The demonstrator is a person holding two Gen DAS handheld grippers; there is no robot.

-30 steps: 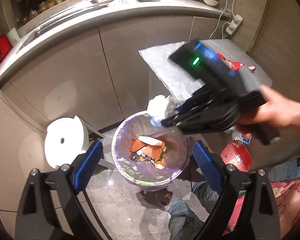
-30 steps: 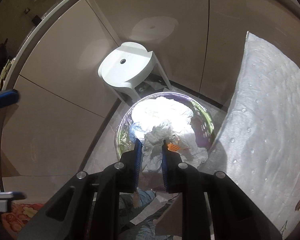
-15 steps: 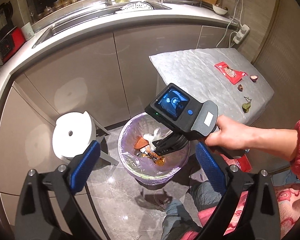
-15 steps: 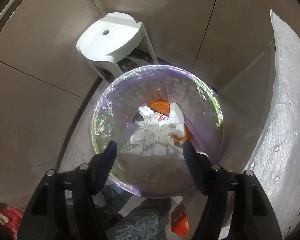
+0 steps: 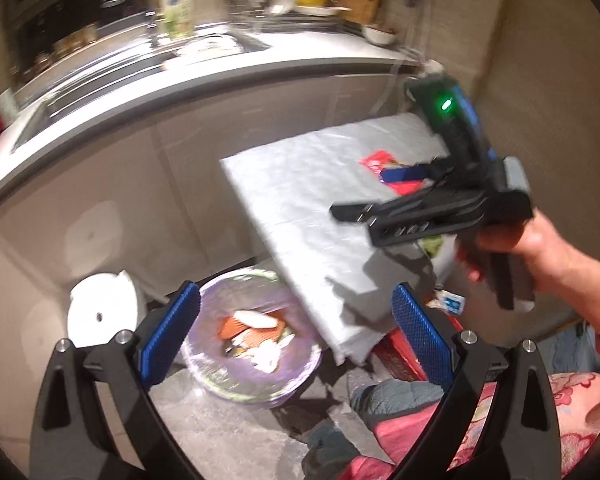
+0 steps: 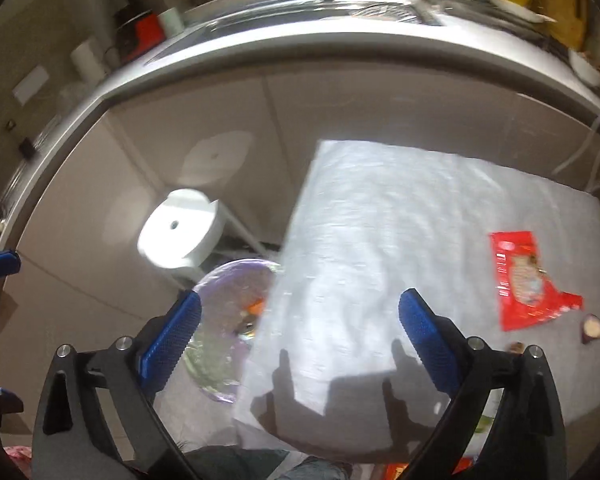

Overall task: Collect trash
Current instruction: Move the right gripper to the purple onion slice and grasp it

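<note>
A bin [image 5: 256,376] lined with a purple bag stands on the floor, holding white tissue and orange scraps [image 5: 256,326]; its rim [image 6: 224,276] also shows in the right wrist view. My left gripper [image 5: 296,336] hangs open and empty above it. My right gripper [image 6: 300,336] hovers over the white-covered table [image 6: 400,240], its jaws opening wide with nothing between them; it also shows, held by a hand [image 5: 540,256], in the left wrist view. A red wrapper [image 6: 524,276] and a small dark scrap [image 6: 592,326] lie on the table's right side.
A white round stool [image 5: 100,316] stands left of the bin, against grey cabinet doors. The kitchen counter [image 6: 300,44] with sink and dishes runs behind. A red box [image 5: 404,356] lies on the floor under the table. A person's legs are at the bottom edge.
The right gripper let go of the white tissue into the bin, opened wide, then rose and swung right over the table. The left gripper lifted a little.
</note>
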